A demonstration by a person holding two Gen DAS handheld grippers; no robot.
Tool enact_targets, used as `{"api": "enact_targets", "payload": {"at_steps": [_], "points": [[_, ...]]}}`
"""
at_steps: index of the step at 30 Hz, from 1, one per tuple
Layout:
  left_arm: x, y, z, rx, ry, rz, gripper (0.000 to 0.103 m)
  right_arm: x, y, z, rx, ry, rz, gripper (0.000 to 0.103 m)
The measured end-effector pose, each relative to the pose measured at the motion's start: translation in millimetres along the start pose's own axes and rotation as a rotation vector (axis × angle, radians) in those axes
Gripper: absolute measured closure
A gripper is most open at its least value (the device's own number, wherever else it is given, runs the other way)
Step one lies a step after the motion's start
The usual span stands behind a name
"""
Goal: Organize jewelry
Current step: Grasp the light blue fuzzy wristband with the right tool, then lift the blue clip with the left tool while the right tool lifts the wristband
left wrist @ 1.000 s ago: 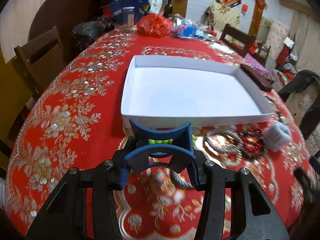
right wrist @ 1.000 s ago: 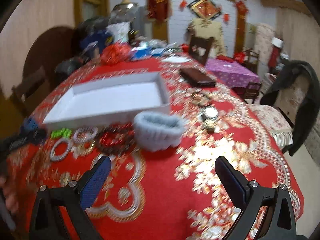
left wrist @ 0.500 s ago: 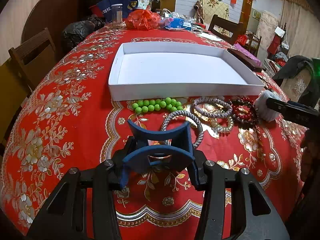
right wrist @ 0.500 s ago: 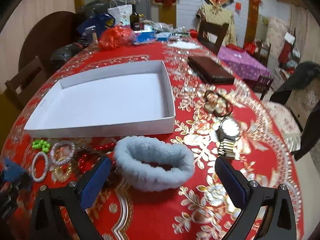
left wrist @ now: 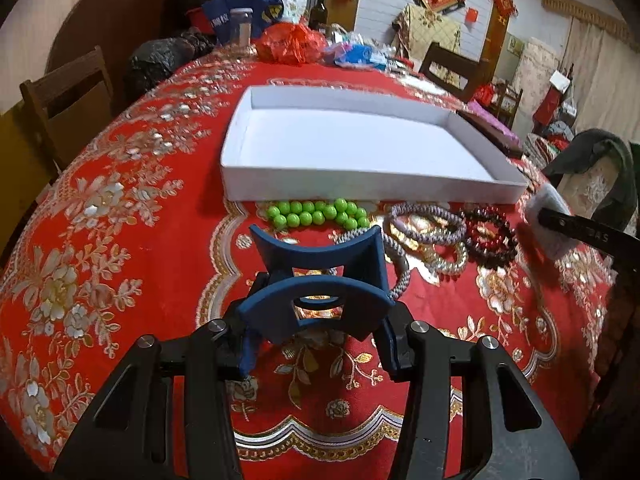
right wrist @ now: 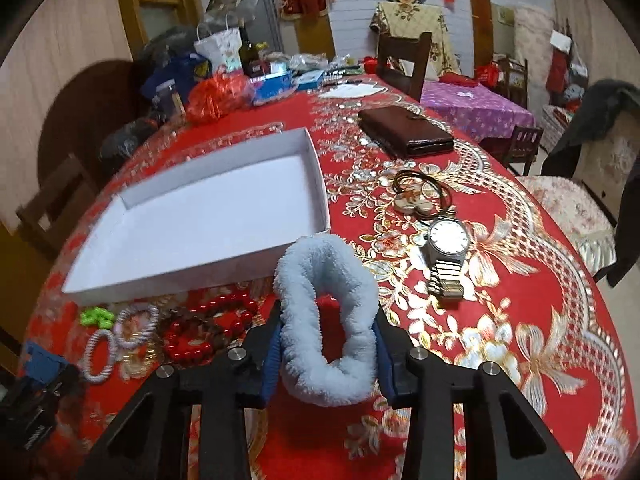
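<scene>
Quick update from our jewelry sorting session. The right gripper [right wrist: 328, 326] had just been closing its jaws, and the fluffy pale-blue scrunchie [right wrist: 324, 386] sat between the blue pads, squeezed into a tall oval – so a narrow grip, holding the scrunchie. It was just in front of the near right corner of the white box [right wrist: 192, 272]; we couldn't tell whether it was touching the red tablecloth [left wrist: 120, 240] or not.

The left gripper [left wrist: 318, 346] was half shut on a blue curved frame piece [left wrist: 316, 256], clamped from both sides, over the cloth on the near side of the box.

The rest of the jewelry lay in a row along the box's near wall: green beads [left wrist: 316, 214] on the left, then grey braided bracelets [left wrist: 424, 224], with a pale beaded one just nearer, then a dark red bead bracelet [left wrist: 490, 232] next to the scrunchie. Right of the box we had a metal wristwatch [right wrist: 446, 240], a pendant on a black cord [right wrist: 416, 200] just beyond it, and a brown wallet [right wrist: 408, 134] farther back. Nothing was in the box – only its white bottom showed.
</scene>
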State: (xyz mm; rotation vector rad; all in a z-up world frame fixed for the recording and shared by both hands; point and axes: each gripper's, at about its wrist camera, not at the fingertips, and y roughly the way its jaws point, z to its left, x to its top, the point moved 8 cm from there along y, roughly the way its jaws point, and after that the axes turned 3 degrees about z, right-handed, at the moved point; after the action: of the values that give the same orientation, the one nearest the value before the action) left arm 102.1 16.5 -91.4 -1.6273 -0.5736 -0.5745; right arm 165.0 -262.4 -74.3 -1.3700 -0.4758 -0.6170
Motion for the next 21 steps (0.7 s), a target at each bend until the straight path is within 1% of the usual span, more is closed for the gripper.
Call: {"api": "enact_targets", "payload": {"at_steps": [3, 6, 7, 11, 13, 16, 21], "points": [[2, -11, -1, -0.021, -0.008, -0.014, 0.057, -6, -14, 5, 0.010, -0.004, -0.009, 0.065], [5, -25, -4, -0.043, 0.002, -0.034, 0.057, -18, -27, 21, 0.046, -0.029, -0.015, 0.066], [4, -27, -6, -0.057, 0.008, -0.031, 0.057, -22, -29, 27, 0.053, -0.040, -0.015, 0.065], [-2, -27, -11, -0.070, 0.012, -0.011, 0.057, -47, -36, 60, 0.088, -0.129, 0.001, 0.065], [-7, -26, -13, -0.078, 0.010, 0.000, 0.057, -51, -36, 70, 0.097, -0.164, 0.001, 0.065], [-10, -25, -15, -0.071, 0.024, -0.005, 0.057, -55, -34, 77, 0.102, -0.188, 0.004, 0.065], [-13, -14, -11, -0.035, 0.042, -0.001, 0.057, -57, -34, 70, 0.084, -0.170, 0.011, 0.065]]}}
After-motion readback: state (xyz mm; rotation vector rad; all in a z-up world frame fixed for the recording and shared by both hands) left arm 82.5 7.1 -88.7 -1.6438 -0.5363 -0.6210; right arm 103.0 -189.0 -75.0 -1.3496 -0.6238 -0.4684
